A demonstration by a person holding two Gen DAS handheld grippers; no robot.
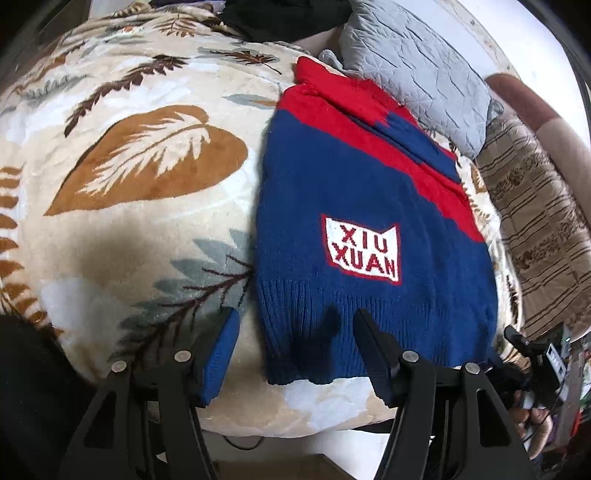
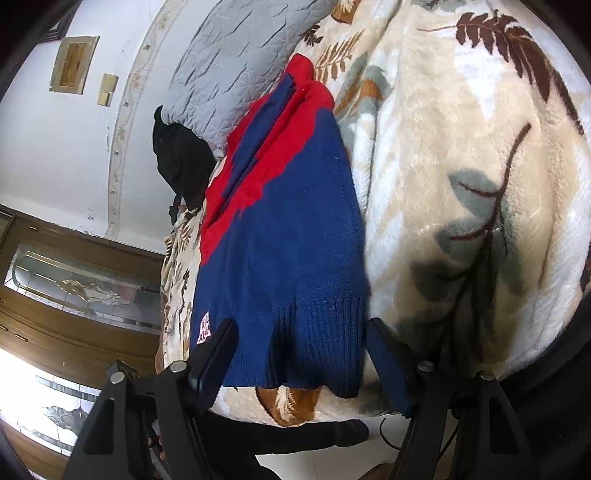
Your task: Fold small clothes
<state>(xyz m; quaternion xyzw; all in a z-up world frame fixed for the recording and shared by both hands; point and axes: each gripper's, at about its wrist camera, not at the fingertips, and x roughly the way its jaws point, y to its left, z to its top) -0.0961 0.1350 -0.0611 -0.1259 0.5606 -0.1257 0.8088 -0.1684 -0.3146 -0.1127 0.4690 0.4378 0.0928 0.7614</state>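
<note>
A small blue and red knit sweater [image 1: 351,192] with a white "XIU XUAN" patch lies flat on a leaf-patterned blanket [image 1: 147,155], sleeves folded in, ribbed hem toward me. My left gripper [image 1: 295,325] is open and empty, its fingers straddling the hem's left corner. In the right wrist view the sweater [image 2: 288,240] lies ahead with the hem nearest. My right gripper [image 2: 299,336] is open and empty, its fingers on either side of the hem's right part, just above it.
A grey quilted pillow [image 1: 417,62] lies behind the sweater's collar. Dark clothing [image 1: 280,18] sits at the far end of the bed. A striped brown cover [image 1: 535,221] lies to the right. The bed's near edge [image 1: 295,424] is just under the grippers.
</note>
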